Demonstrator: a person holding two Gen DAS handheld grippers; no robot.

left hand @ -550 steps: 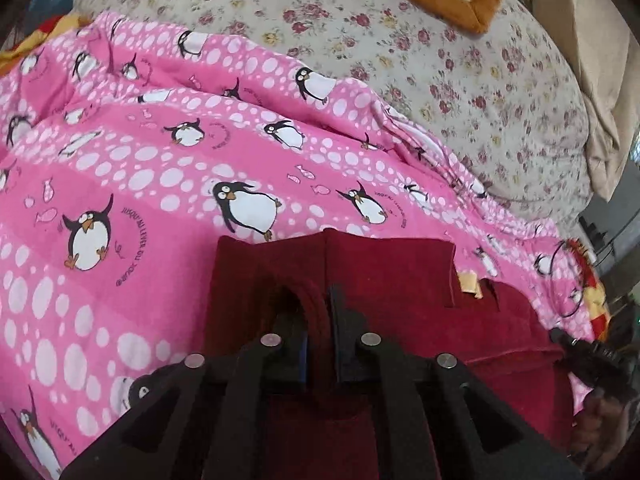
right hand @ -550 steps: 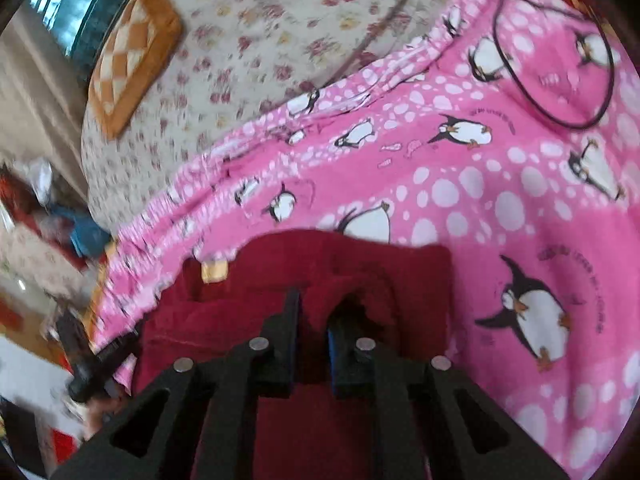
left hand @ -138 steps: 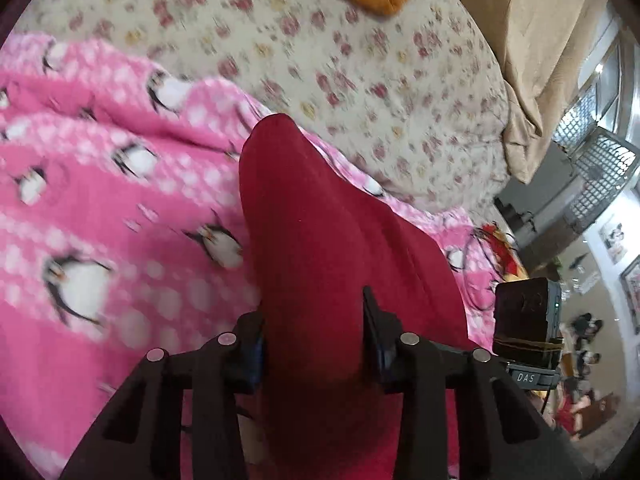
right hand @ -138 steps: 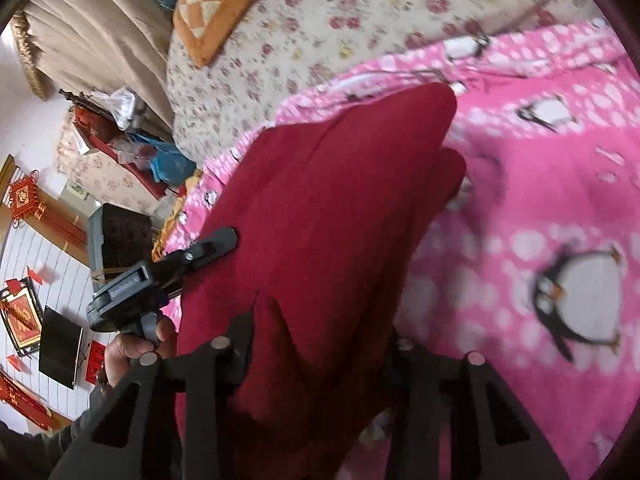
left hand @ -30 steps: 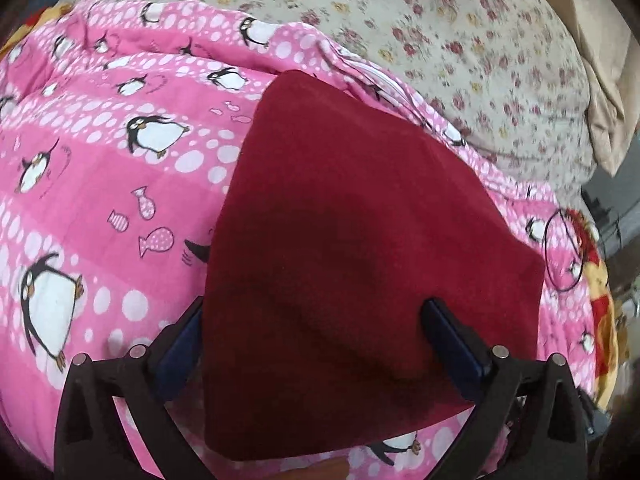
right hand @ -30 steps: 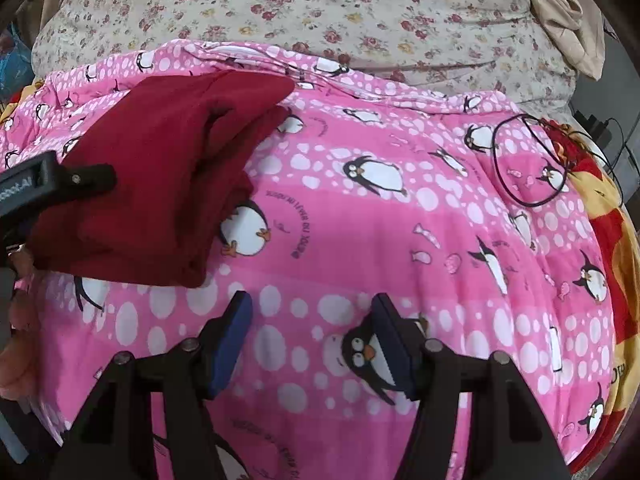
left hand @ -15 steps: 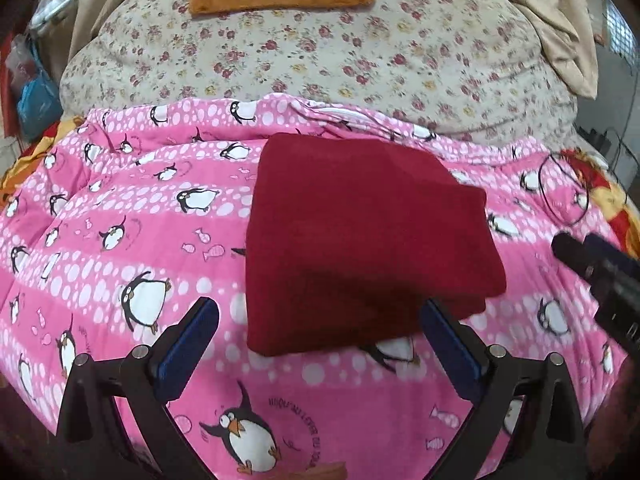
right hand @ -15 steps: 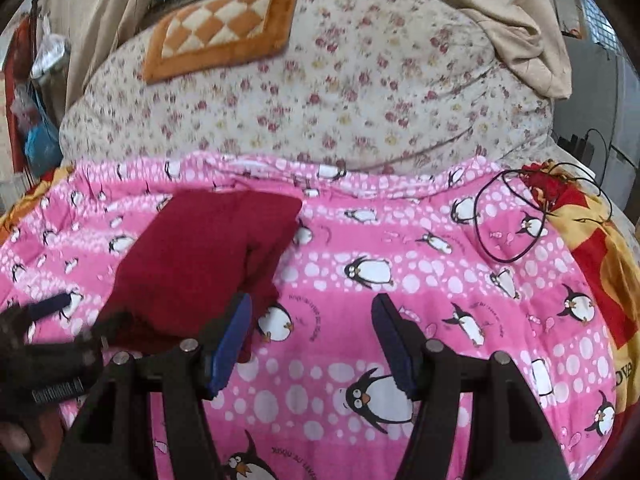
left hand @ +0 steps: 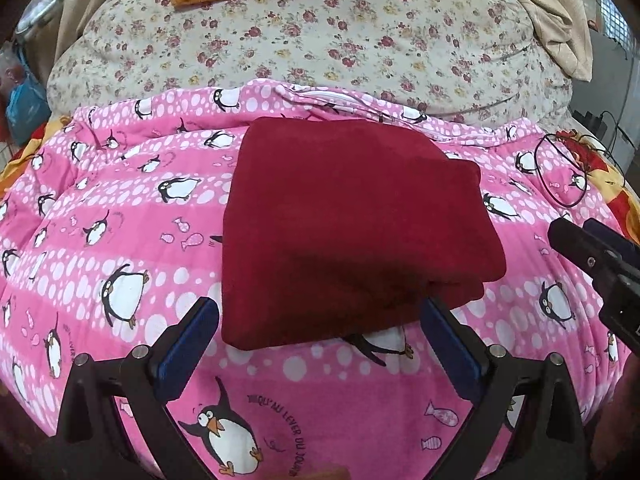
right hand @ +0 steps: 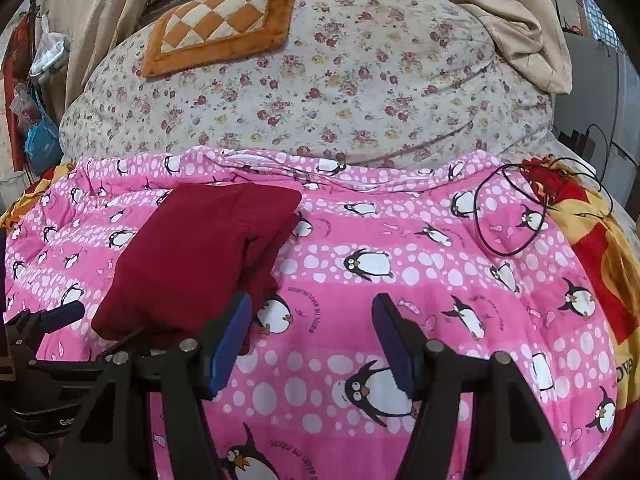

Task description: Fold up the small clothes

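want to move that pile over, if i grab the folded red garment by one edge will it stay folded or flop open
The folded red garment would probably flop open: it looks like soft, thick fabric, with loose layers showing along its near edge. It likely sags rather than holding shape, since it already drapes over the puffy pink penguin blanket. Pushing it might bunch it up. Both the left tongs and right tongs are open.

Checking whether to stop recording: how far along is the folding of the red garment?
Done: the red garment lies as a compact folded stack on the pink penguin blanket. In hand: nothing; left gripper and right gripper have open, empty jaws. Left: apparently nothing; no other unfolded clothes are visible.
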